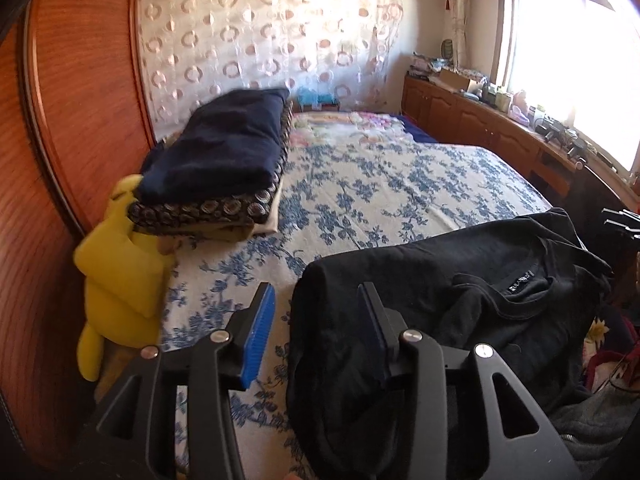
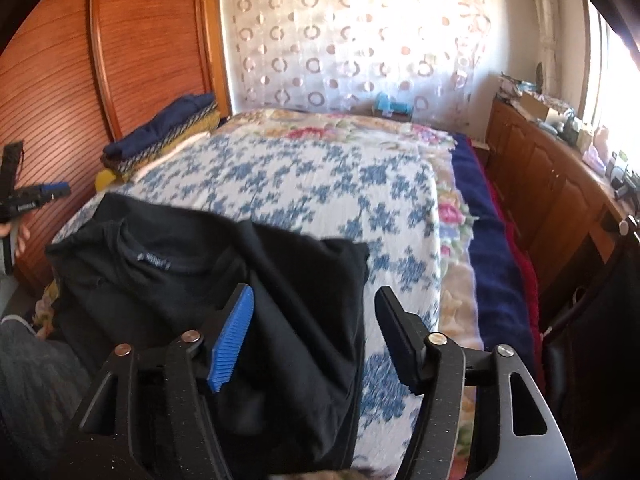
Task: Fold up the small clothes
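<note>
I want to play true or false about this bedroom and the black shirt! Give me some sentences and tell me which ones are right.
1. The black shirt lies on the bed. True.
2. The right tool is squeezing the shirt. False: its jaws stand open, with nothing pinched between them.
3. A stack of folded clothes sits by the wooden headboard. True.
4. The bed cover has red stripes. False: it is white with blue flowers.
5. The left tool is shut tight. False: its jaws are apart, at the shirt's edge.
6. A yellow plush toy rests beside the stack. True.
</note>
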Demonstrator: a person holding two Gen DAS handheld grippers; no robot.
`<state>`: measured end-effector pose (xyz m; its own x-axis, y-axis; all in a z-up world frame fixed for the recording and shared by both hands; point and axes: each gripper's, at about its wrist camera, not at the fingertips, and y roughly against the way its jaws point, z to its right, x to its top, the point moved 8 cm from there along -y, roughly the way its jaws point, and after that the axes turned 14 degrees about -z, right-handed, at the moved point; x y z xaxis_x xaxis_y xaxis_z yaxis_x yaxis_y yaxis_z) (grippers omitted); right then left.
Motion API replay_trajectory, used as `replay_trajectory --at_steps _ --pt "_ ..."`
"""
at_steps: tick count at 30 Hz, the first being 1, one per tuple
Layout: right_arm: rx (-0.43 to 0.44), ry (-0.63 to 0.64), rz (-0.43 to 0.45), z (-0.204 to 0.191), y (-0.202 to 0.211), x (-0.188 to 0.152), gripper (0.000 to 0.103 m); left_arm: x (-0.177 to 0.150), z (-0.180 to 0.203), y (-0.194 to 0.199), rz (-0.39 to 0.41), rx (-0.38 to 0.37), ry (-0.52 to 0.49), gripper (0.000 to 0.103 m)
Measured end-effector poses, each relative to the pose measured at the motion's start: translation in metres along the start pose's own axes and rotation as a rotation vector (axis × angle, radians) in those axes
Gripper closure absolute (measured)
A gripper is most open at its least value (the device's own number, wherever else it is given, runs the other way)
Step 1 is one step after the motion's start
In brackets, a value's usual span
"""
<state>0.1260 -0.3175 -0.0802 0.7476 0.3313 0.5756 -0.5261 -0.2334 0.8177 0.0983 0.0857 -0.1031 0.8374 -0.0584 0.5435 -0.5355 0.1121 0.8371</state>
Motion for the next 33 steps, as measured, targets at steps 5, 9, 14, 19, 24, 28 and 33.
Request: replay_trajectory --at_steps 5,9,14,19,24,28,33 --pt "-0.014 -0.012 0.005 0.010 -0.017 0.020 0.027 0.011 -0.004 -0.033 -0.066 -0.027 0.005 0.061" --pt "-0.001 -0.012 -0.036 0.015 -0.048 0.028 0.026 0.012 -0.005 -0.056 -0.111 -0.053 0.016 0.061" --pt "0.001 -0.044 -0.107 0.026 -0.092 0.032 0.026 0.005 -0.008 -0.079 -0.167 -0.035 0.019 0.061" --pt "0.021 -0.057 -0.142 0.031 -0.114 0.033 0.026 0.001 -0.007 -0.087 -0.183 -0.026 0.010 0.061" --pt "0.029 -0.062 -0.152 0.032 -0.122 0.030 0.026 0.003 -0.008 -0.086 -0.171 -0.027 0.010 0.060" --pt "0.019 -0.045 -0.154 0.028 -0.124 0.030 0.026 0.006 -0.009 -0.090 -0.167 -0.028 0.004 0.060" --pt "0.046 0.022 -0.154 0.011 -0.122 0.030 0.065 0.009 -0.006 -0.091 -0.157 -0.053 -0.017 0.074"
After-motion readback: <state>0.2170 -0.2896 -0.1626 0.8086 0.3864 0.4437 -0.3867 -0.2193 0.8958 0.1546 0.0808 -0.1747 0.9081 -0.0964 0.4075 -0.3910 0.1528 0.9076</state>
